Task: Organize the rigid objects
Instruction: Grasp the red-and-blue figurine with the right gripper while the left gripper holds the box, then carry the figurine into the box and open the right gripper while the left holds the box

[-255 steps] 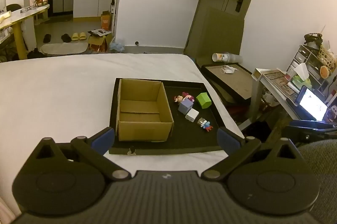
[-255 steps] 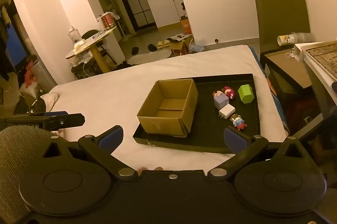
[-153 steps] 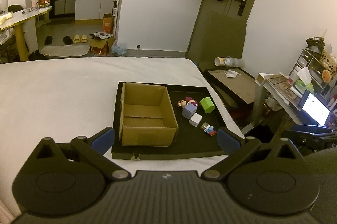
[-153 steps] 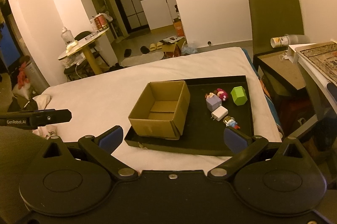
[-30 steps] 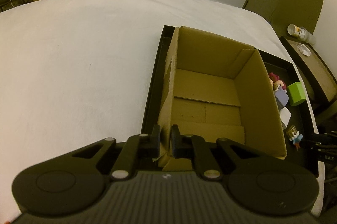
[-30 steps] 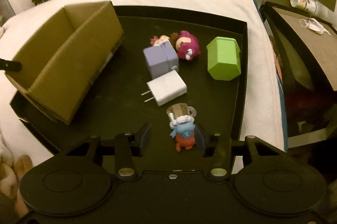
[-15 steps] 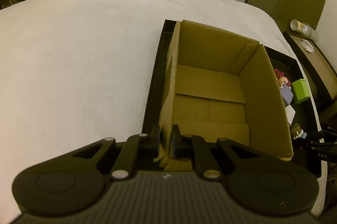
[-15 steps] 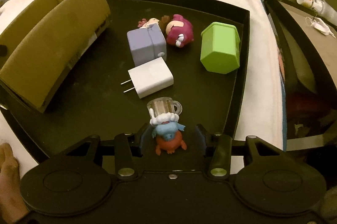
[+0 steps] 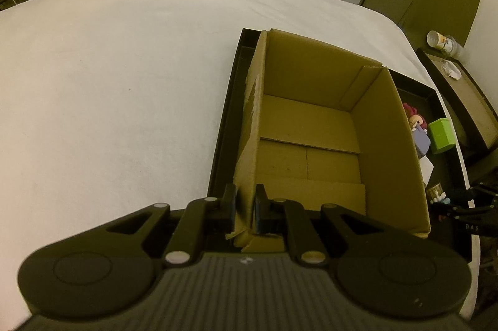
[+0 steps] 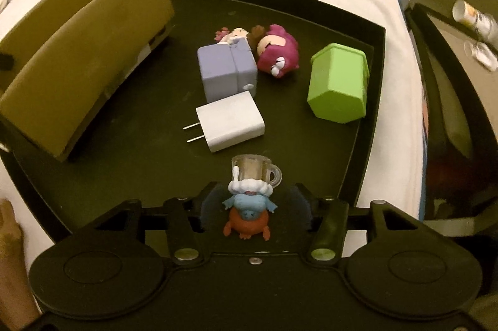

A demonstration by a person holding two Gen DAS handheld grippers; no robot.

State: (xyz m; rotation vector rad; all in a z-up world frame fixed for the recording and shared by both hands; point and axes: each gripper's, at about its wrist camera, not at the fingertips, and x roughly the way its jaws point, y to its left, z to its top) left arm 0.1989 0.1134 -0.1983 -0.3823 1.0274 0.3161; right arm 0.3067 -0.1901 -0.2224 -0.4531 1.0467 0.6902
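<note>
An open, empty cardboard box [image 9: 314, 128] stands on the left part of a black tray [image 10: 124, 150]. My left gripper [image 9: 244, 206] is shut on the box's near left wall corner. In the right wrist view the box [image 10: 77, 50] is at the left. My right gripper [image 10: 255, 206] is open, its fingers on either side of a small blue and orange figurine with a clear mug [image 10: 250, 200], with gaps both sides. Beyond it lie a white charger plug [image 10: 228, 120], a lilac block figure [image 10: 227, 71], a magenta plush figure [image 10: 277, 50] and a green hexagonal box [image 10: 339, 82].
The tray lies on a white bed [image 9: 109, 82]. A dark side table [image 10: 451, 50] with a paper cup [image 10: 470, 13] stands right of the bed. Part of a hand [image 10: 12, 262] shows at the lower left of the right wrist view.
My right gripper has moved forward and down, so the figurine now sits between its fingers. My left gripper stays shut on the box wall and has shifted only slightly.
</note>
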